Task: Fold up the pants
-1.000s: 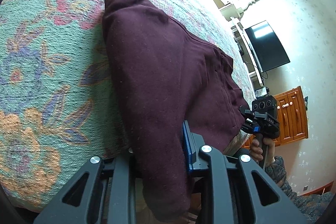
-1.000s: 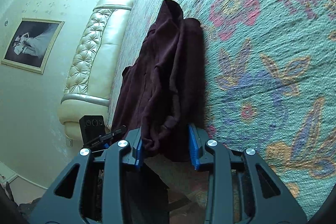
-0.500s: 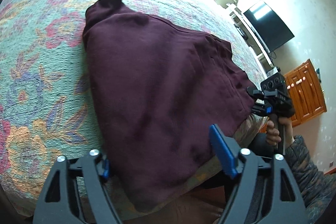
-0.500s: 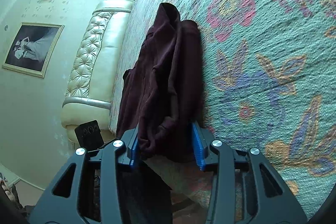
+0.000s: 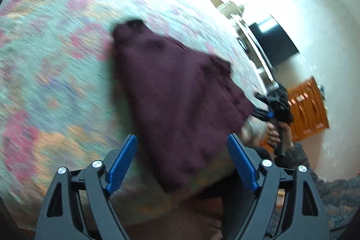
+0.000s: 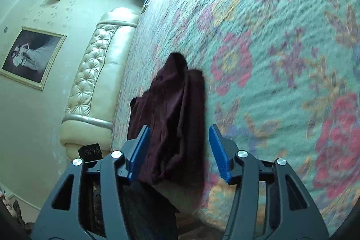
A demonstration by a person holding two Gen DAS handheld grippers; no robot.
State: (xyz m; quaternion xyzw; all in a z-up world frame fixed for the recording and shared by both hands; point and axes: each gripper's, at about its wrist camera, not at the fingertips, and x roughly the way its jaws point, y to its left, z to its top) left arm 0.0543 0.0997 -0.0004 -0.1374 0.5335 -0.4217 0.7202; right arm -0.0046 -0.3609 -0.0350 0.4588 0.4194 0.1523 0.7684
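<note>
We see a big bed [image 6: 281,42] with a bumpy woven cover in green, with pink and orange flowers on it. At the 9 o'clock side of the right view stands a puffy cream headboard [image 6: 96,73] with buttons sewn in.

On the bed lie the pants [image 5: 180,94]. They are dark purple-red, soft and a bit fuzzy. They sit near the bed's edge, and their near end hangs a little over it. In the left view they spread out wide like a fan, narrow at 11 o'clock and wide at 4 o'clock. In the right view they look bunched up in long wrinkles.

We think the pants are light and floppy. They will sag and slide when lifted, not stay flat. A good place to grab looks like the two corners of the near end, one for each hand, so the cloth stays stretched.

Our left gripper [image 5: 182,161] has its blue fingers [image 5: 121,163] spread wide, holding nothing. Our right gripper [image 6: 178,152] is spread wide too, with the pants' end between the fingers but loose. The left view is blurry.
</note>
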